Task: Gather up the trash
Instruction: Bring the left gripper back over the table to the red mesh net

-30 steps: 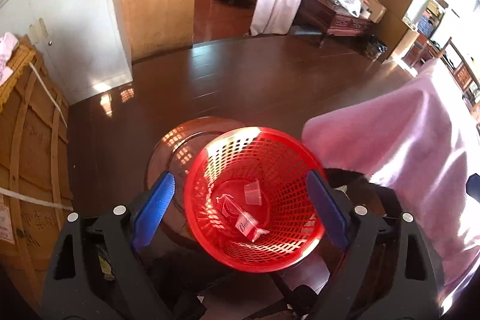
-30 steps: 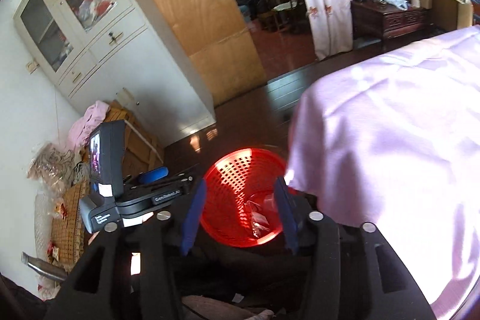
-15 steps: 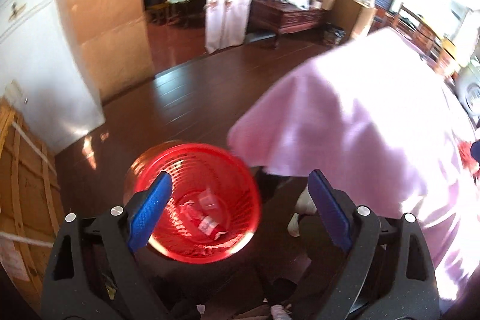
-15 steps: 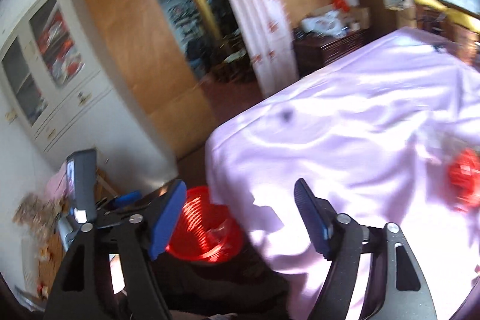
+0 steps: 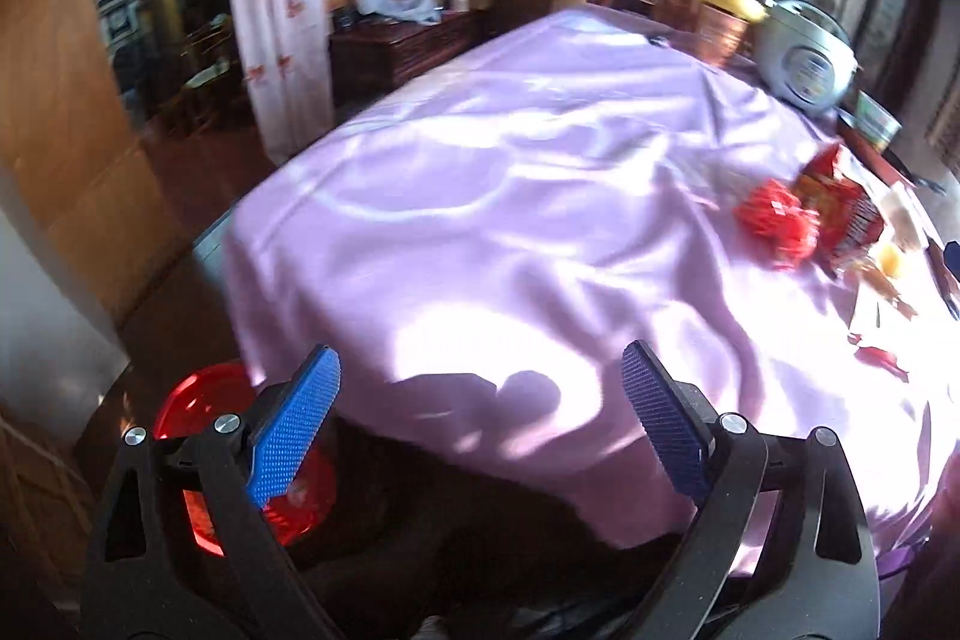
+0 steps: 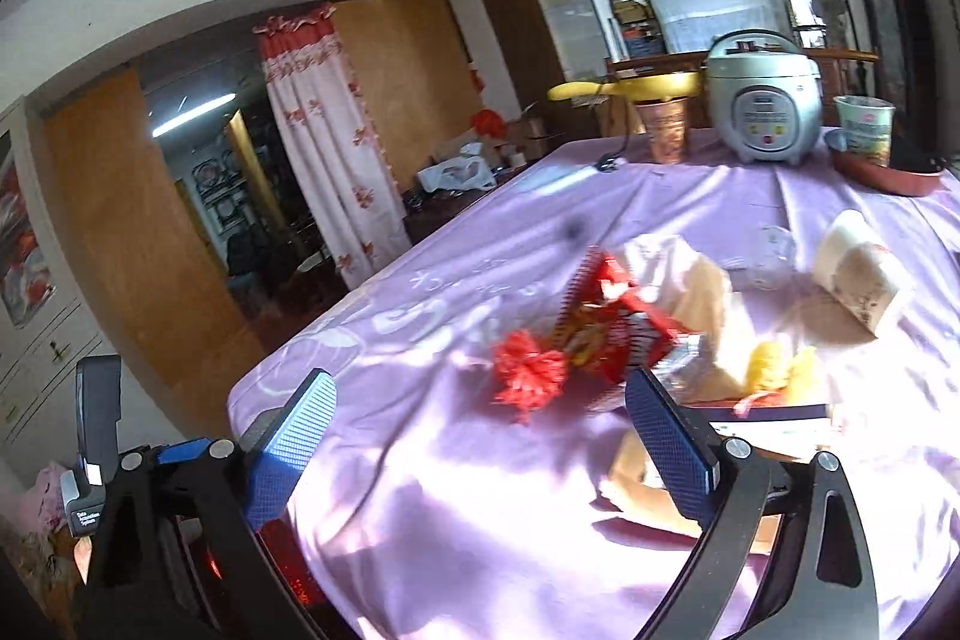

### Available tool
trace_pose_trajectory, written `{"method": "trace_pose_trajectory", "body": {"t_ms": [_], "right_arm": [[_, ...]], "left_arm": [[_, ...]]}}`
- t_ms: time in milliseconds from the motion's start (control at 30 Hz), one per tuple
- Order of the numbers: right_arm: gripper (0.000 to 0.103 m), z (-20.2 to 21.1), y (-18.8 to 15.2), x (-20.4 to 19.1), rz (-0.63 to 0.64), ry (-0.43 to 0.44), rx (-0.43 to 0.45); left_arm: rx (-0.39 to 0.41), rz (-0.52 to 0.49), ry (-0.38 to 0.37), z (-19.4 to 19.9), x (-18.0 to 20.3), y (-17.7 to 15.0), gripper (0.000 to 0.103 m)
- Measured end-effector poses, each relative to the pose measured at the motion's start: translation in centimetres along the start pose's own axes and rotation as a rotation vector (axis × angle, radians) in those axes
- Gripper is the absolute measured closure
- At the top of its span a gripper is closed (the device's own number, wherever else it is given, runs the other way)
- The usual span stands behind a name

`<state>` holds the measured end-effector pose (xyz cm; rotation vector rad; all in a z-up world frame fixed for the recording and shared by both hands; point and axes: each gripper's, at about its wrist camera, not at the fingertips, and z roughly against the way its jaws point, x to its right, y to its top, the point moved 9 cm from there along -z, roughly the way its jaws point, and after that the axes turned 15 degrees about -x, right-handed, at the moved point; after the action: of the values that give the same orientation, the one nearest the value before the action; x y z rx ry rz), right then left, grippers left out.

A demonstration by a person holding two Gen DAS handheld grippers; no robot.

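Note:
A pile of trash lies on the pink tablecloth (image 6: 456, 490): a crumpled red wrapper (image 6: 528, 376), a red snack bag (image 6: 606, 322), yellow scraps (image 6: 774, 370) and a white paper cup (image 6: 858, 280) on its side. The wrapper (image 5: 777, 217) and bag (image 5: 840, 202) also show at the right of the left wrist view. My right gripper (image 6: 480, 436) is open and empty, just short of the pile. My left gripper (image 5: 480, 418) is open and empty over the table's near edge. The red mesh basket (image 5: 198, 400) stands on the floor at lower left, partly hidden by the left finger.
A rice cooker (image 6: 762, 100), a copper-coloured cup (image 6: 663, 127), a noodle cup (image 6: 864, 121) and a red pan (image 6: 888, 175) stand at the table's far end. A flat box (image 6: 774, 409) lies under the scraps. My left gripper's body (image 6: 102, 466) is at lower left.
Both grippers have swung up and right, away from the red basket on the floor and toward the tabletop. The trash pile has come into view. Both stay open.

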<state>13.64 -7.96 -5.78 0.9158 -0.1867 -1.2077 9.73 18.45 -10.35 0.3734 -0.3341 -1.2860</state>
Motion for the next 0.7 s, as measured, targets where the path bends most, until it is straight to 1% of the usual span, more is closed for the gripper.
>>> {"method": "trace_pose_trajectory", "body": {"t_ms": [67,200,367,467,600,700], "right_arm": [[0.007,0.9,0.1,2.5,-0.039,-0.026,0.016],[0.007,2.4,-0.3,7.1,-0.102,-0.08,0.041],[0.007,2.7,-1.0,10.8,-0.17,-0.116,0.046],[0.007,2.4,-1.2,12.3,-0.198,-0.123,0.037],[0.007,2.0,-1.7,13.3,-0.205,-0.14,0.025],[0.007,2.0,-1.8,13.4,-0.214,-0.11,0.022]], "left_arm": [[0.001,-0.043,-0.011,-0.2,2.9,0.5,0.011],[-0.004,-0.108,-0.044,-0.8,7.2,1.7,0.011],[-0.006,-0.166,-0.074,-1.5,11.5,2.9,0.011],[-0.024,-0.188,-0.088,-2.2,13.0,3.6,0.011],[-0.052,-0.206,-0.105,-3.5,15.1,4.7,0.011],[-0.067,-0.218,-0.106,-4.3,16.3,5.4,0.011]]}}
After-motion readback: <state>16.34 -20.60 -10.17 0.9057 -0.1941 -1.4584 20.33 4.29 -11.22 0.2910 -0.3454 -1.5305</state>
